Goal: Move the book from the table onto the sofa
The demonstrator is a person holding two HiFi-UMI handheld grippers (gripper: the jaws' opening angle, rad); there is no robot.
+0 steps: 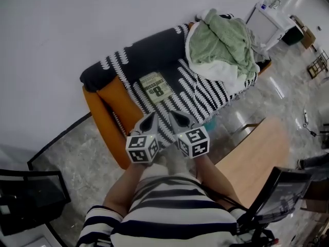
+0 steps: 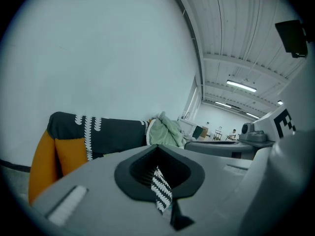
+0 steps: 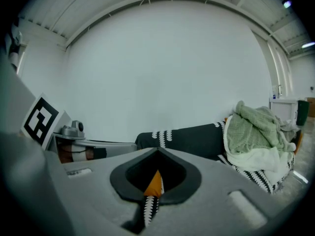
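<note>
The book (image 1: pixel 155 88), pale green with dark print, lies flat on the seat of the orange sofa (image 1: pixel 103 112), on its black-and-white throw (image 1: pixel 149 50). My left gripper (image 1: pixel 149 120) and right gripper (image 1: pixel 178 117) are side by side just in front of the book, over the seat's front edge. Both point at the sofa. Neither touches the book. Both are shut with nothing held. In the left gripper view the shut left gripper (image 2: pixel 159 149) faces the sofa back (image 2: pixel 108 134). The right gripper view shows the right gripper (image 3: pixel 157 152) shut, with the throw (image 3: pixel 184 139) ahead.
A heap of green and white blankets (image 1: pixel 223 42) fills the sofa's right end. A light wooden table (image 1: pixel 257 153) stands to my right, with a dark object (image 1: pixel 288 189) at its near corner. A black chair (image 1: pixel 31 189) is at lower left. The wall is behind the sofa.
</note>
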